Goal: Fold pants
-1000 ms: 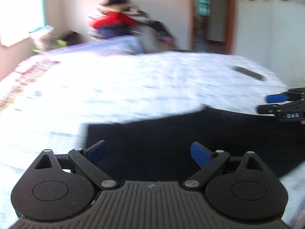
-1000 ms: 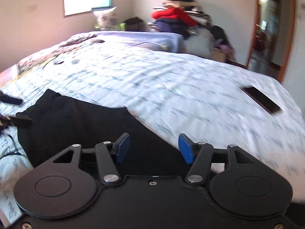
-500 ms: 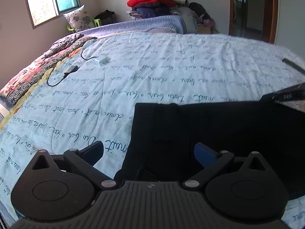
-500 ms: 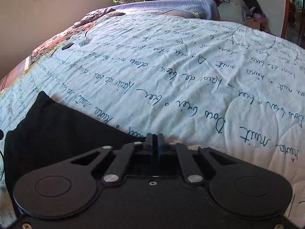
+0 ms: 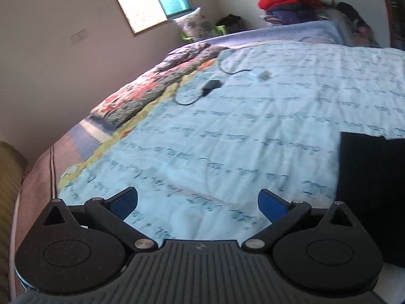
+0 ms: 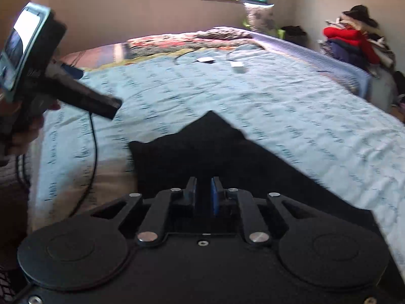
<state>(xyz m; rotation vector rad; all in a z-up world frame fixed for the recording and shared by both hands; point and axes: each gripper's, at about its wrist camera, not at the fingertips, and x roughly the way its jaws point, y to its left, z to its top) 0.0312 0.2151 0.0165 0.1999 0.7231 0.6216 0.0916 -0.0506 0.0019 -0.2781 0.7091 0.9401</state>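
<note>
Apparently a fold is in hand: the black pants (image 6: 202,157) are lifted by one part of the fabric, which is pinched between the nearly closed blue pads of the right gripper (image 6: 203,196), so that a pointed peak is formed over the bed. The left gripper (image 5: 197,202) is held with its fingers widely spread and empty over the light blue quilt (image 5: 253,126), and only an edge of the pants (image 5: 372,190) is seen at its right side. For the next move, it is judged that the held part must be carried across and laid flat on the rest, edges aligned. The cloth appears soft, matte and limp; the quilt is thin, stitched, with printed dark script.
</note>
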